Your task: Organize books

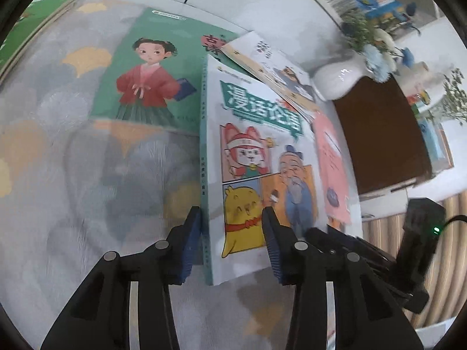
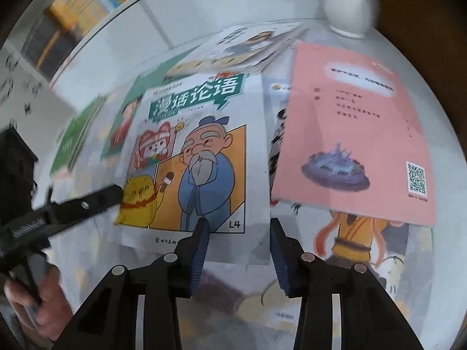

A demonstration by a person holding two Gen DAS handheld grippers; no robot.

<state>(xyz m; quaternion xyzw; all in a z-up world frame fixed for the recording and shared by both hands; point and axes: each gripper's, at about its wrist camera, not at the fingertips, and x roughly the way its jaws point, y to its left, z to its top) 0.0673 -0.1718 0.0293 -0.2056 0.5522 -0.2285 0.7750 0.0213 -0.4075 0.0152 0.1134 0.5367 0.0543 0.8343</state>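
Observation:
A white comic book [image 1: 262, 151] [image 2: 198, 151] with a teal title banner lies on top of other books on the patterned cloth. My left gripper [image 1: 232, 227] is open astride its near-left corner, one pad against the teal spine and the other over the yellow character. In the right wrist view, that gripper's finger [image 2: 113, 194] rests at the book's left edge. My right gripper [image 2: 238, 233] is open astride the book's near-right corner, one pad over the cover and the other just past the edge. A pink book [image 2: 350, 134] [image 1: 332, 157] lies to the right.
A green book with a girl in red [image 1: 146, 78] lies partly under the comic, with another white book [image 1: 280, 70] behind it. A green book [image 1: 29, 26] sits far left. A white vase [image 1: 338, 78] [image 2: 347, 3] and a dark brown block [image 1: 379, 134] stand at the back right.

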